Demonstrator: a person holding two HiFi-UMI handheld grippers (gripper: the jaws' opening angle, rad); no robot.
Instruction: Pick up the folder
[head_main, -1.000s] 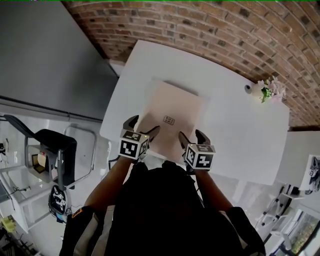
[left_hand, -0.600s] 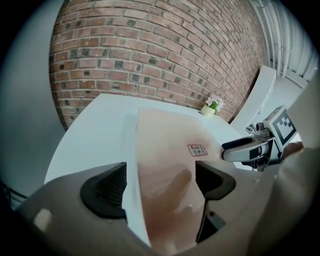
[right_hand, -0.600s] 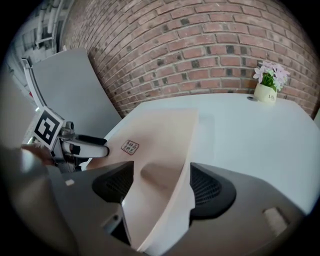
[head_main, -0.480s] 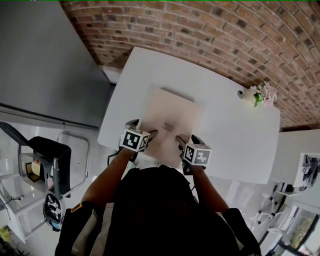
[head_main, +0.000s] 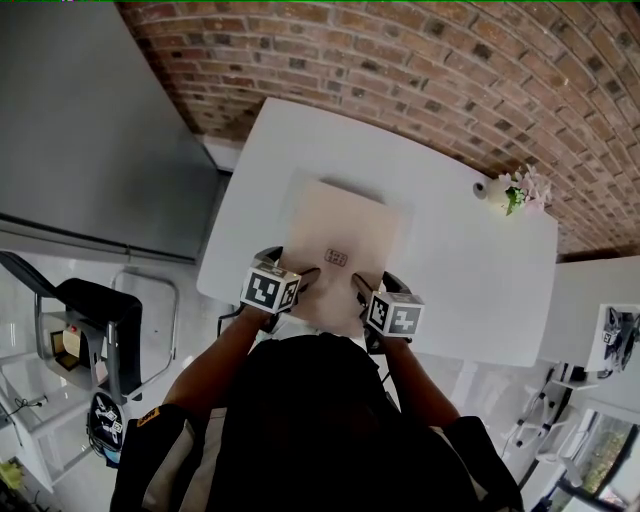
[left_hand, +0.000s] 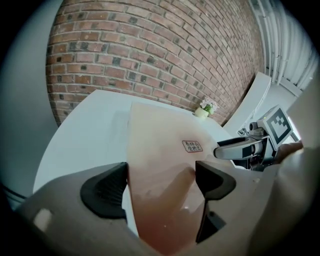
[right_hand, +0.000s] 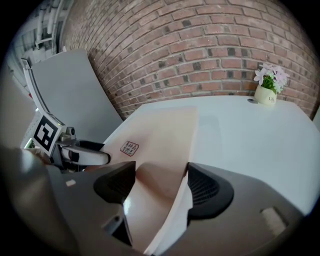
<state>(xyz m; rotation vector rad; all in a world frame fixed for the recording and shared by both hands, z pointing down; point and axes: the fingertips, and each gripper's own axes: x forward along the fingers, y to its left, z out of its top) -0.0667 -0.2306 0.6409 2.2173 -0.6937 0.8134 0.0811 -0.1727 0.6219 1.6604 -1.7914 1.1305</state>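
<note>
A beige folder (head_main: 345, 235) with a small printed label lies flat on the white table (head_main: 480, 270). My left gripper (head_main: 290, 265) stands open at the folder's near left corner. In the left gripper view its jaws (left_hand: 160, 182) straddle the folder's (left_hand: 160, 145) left edge. At the near right corner is my right gripper (head_main: 375, 282). Its jaws (right_hand: 160, 182) are closing, still wide apart, with the folder's (right_hand: 160, 135) right edge between them. Neither gripper's pads press on the folder.
A small pot of flowers (head_main: 510, 190) stands at the table's far right, against the brick wall (head_main: 420, 60). A grey panel (head_main: 90, 120) and a black chair (head_main: 95, 320) are off the table's left side.
Both grippers have come down onto the folder's near edge, the left one sinking more. The folder has not moved.
</note>
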